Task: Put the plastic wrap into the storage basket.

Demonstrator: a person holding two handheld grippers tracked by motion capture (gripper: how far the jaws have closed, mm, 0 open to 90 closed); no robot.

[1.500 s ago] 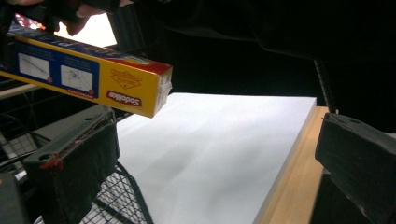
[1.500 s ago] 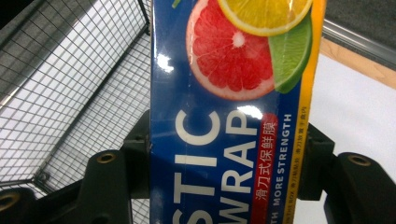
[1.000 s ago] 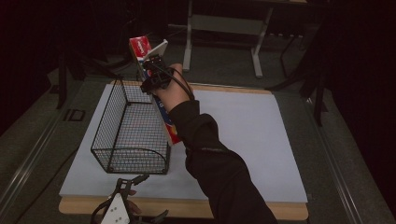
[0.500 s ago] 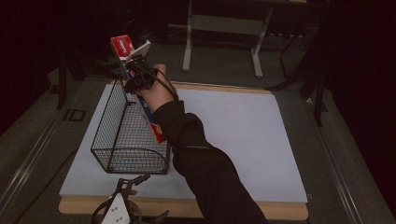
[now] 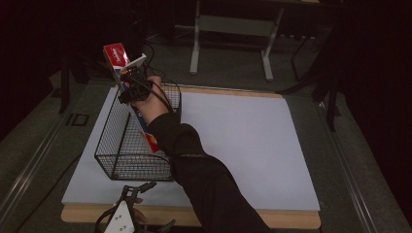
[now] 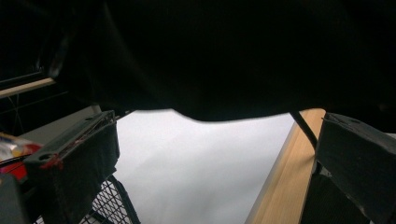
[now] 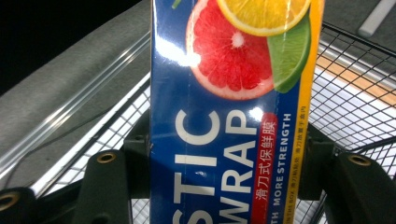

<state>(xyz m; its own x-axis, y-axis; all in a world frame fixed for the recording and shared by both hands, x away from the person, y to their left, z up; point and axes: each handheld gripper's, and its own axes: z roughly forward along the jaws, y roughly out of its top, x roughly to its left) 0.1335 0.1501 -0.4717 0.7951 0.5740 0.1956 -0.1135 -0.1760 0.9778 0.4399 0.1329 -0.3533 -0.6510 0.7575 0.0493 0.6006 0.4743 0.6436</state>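
A long blue plastic wrap box (image 5: 144, 127) with a red top end and citrus pictures (image 7: 229, 70) hangs tilted over the black wire basket (image 5: 112, 141). Its lower end dips inside the basket, near the right wall. My right gripper (image 5: 130, 81) is shut on the box's upper part, with a jaw on either side in the right gripper view (image 7: 233, 158). My left gripper (image 5: 130, 213) rests at the table's front edge below the basket. Its jaws (image 6: 215, 154) stand wide apart, open, with nothing between them.
The basket stands on the left part of a white mat (image 5: 243, 141) that covers a wooden table (image 5: 272, 218). A dark sleeve (image 5: 214, 189) crosses from the bottom toward the basket. A metal stand (image 5: 233, 29) is behind the table.
The right hand has carried the box leftward and down, from beside the basket's right wall to over the basket. The left gripper has stayed put.
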